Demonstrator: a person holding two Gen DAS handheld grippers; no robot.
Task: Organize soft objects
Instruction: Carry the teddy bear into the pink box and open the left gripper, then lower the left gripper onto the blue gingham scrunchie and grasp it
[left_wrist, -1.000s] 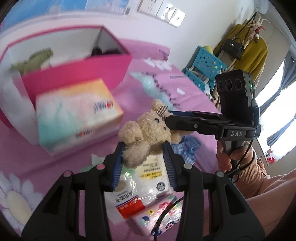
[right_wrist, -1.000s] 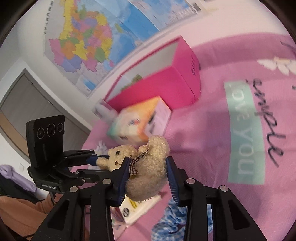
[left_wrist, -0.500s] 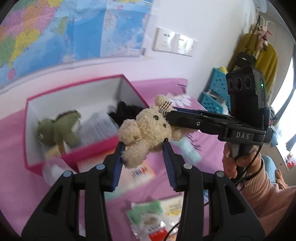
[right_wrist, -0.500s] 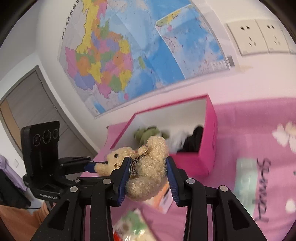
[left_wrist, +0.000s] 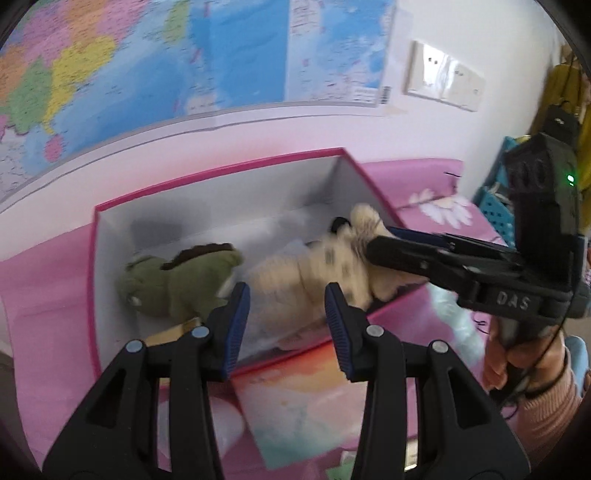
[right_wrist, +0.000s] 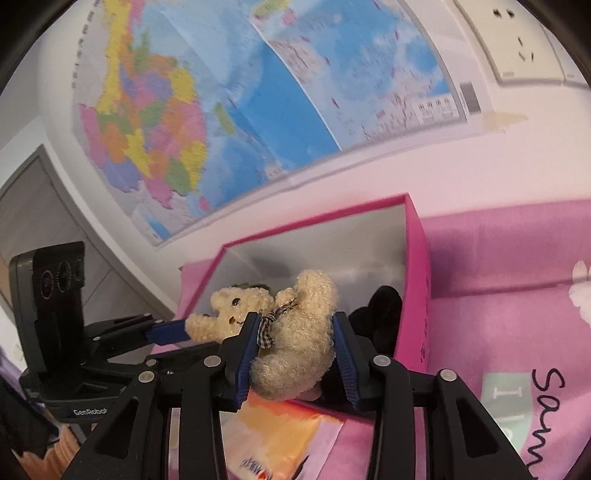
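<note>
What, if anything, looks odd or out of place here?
One small teddy bear hangs over the open pink box, caught between both tools at once. The right gripper, its jaws opening, has the bear's body between its pads, while the left gripper meets its paw. Nothing looks spilled or damaged.

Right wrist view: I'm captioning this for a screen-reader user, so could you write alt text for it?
A cream teddy bear sits between the opening jaws of the right gripper, over an open pink box. The left gripper grips the bear's arm from the left. A colourful wall map hangs behind, and a pink bedsheet lies below.
</note>
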